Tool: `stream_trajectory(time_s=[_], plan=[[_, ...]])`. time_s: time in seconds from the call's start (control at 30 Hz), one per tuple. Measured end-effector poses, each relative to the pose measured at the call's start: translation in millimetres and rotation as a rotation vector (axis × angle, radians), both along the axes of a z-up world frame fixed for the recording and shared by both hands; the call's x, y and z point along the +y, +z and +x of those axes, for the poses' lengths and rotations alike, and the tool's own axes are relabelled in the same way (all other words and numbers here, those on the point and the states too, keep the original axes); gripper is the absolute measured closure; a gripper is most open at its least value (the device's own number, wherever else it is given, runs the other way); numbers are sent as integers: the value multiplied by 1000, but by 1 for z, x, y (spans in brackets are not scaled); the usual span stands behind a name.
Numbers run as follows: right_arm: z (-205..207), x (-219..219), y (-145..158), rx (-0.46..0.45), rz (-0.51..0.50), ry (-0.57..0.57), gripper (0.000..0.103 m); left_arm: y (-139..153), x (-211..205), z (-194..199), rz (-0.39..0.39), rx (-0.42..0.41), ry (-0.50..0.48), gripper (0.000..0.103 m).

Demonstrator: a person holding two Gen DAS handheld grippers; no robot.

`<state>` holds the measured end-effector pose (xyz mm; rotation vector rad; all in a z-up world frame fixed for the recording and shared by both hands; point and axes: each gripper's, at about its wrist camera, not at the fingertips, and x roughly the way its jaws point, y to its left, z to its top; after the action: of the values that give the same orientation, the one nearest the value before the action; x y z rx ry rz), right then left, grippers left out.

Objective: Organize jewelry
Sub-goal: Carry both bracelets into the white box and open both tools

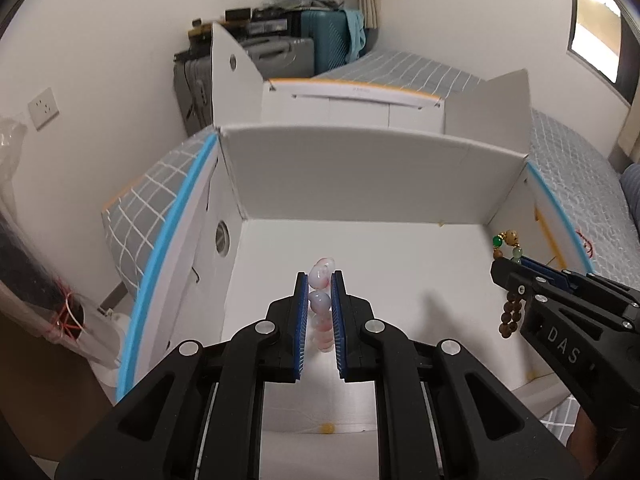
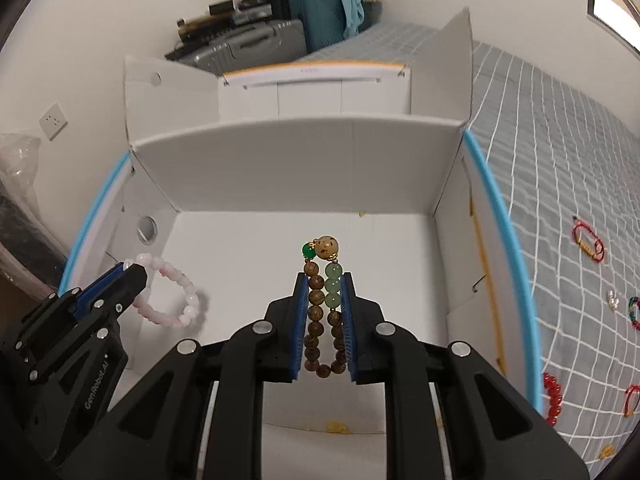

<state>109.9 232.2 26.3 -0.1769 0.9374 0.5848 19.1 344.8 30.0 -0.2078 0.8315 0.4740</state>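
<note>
Nearest the left wrist camera, the left gripper [image 1: 320,280] is clamped on a pink bead bracelet [image 1: 320,303]: its blue pads press the pale pink and white beads from both sides, and the top of the loop pokes up past the fingertips. The gripper hangs over the white box [image 1: 360,176], above the box's bare floor, a little left of its middle. Toward the box's right wall, the right gripper [image 1: 505,266] comes in from the side, closed on a wooden bead bracelet [image 1: 510,312]; its green and tan beads stick up above the fingertips and a loop of brown beads dangles below. The box sits on a bed with a grey checked cover [image 1: 440,68]. Beyond the box's far wall stands a second white box [image 1: 352,104], and behind that are suitcases [image 1: 280,52].

In the right wrist view, the right gripper [image 2: 324,278] fills the foreground, its pads gripping the wooden bead bracelet [image 2: 316,312] as two parallel strands, brown beads on one side and pale green ones on the other, with a large tan bead and a dark green one at the top. It hangs over the white box [image 2: 304,168], near the middle. By the box's left wall, the left gripper [image 2: 134,270] holds the pink bead bracelet [image 2: 188,300], whose loop hangs open above the floor. On the cover [image 2: 560,184], right of the box, lie several other pieces: red cord bracelets [image 2: 588,242] and a red bead bracelet [image 2: 553,400] nearer the camera.
</note>
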Motion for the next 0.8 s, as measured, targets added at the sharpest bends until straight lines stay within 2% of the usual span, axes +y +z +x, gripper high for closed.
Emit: stream_trajectory(time_s=[0.2, 0.6, 0.73, 0.8], plan=[[4, 3, -21, 37, -41, -22, 88, -13, 9, 8, -11, 45, 15, 92], [5, 5, -20, 41, -54, -10, 85, -12, 9, 8, -6, 68, 27, 91], [3, 3, -18, 34, -53, -9, 73, -10, 7, 5, -11, 60, 29, 88], [1, 1, -15, 25, -42, -10, 69, -9, 7, 2, -12, 56, 29, 83]])
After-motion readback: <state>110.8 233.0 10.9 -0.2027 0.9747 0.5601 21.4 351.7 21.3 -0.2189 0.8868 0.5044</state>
